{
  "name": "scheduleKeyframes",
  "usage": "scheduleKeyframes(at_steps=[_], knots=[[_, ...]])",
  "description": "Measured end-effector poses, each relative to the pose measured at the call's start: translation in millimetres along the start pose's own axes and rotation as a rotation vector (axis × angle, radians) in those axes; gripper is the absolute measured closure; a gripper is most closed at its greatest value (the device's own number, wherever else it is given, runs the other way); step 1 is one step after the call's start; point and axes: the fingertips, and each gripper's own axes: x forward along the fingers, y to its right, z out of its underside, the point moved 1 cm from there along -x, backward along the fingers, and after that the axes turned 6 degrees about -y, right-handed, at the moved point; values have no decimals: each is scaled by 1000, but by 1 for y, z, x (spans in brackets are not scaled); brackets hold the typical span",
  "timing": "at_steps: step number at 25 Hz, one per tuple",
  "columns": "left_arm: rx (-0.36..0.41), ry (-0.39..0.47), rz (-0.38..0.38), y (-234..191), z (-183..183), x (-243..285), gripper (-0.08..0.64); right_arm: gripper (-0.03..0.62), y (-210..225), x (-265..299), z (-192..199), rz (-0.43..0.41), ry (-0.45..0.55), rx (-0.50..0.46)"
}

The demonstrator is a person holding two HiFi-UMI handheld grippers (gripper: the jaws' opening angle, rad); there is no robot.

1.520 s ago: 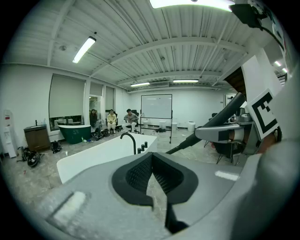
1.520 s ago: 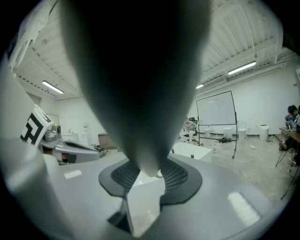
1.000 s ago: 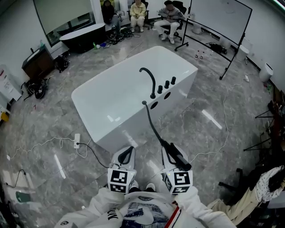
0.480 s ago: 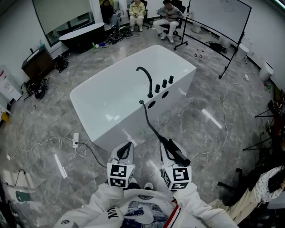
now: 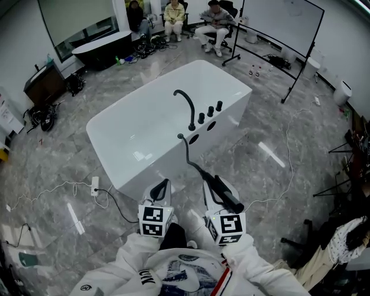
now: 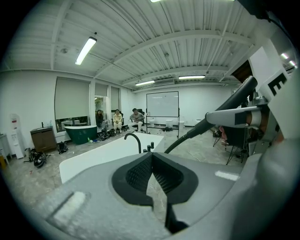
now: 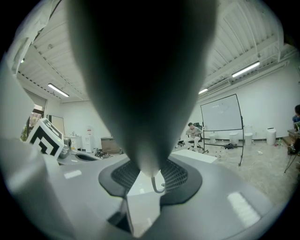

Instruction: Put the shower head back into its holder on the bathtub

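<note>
The white bathtub (image 5: pixel 144 124) stands ahead on the grey floor, with a black curved faucet (image 5: pixel 186 107) and three black knobs (image 5: pixel 210 110) on its near rim. Two dark oval openings (image 5: pixel 194 139) sit just below them. A black hose (image 5: pixel 191 159) runs from the rim to the black shower head (image 5: pixel 224 195), on which my right gripper (image 5: pixel 217 188) is shut. That head fills the right gripper view (image 7: pixel 140 70) between the pads (image 7: pixel 176 176). My left gripper (image 5: pixel 160 192) is shut and empty, short of the tub; its view shows the faucet (image 6: pixel 135 139) and the shower head (image 6: pixel 229 108).
A power strip (image 5: pixel 95 185) and cables lie on the floor left of the tub. A white cable (image 5: pixel 287 156) trails on the right. A whiteboard on a stand (image 5: pixel 283 26), seated people (image 5: pixel 173 13) and a dark tub (image 5: pixel 103 46) are at the back.
Both grippers have come a little closer to the tub, and the tub sits lower and further left in the head view. The right gripper still holds the shower head.
</note>
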Motion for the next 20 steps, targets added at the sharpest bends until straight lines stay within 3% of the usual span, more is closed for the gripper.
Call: scheduleKeyframes(at_steps=[20], knots=[[26, -4, 66, -73, -35, 74, 561, 454, -13, 106, -59, 19, 50, -30]])
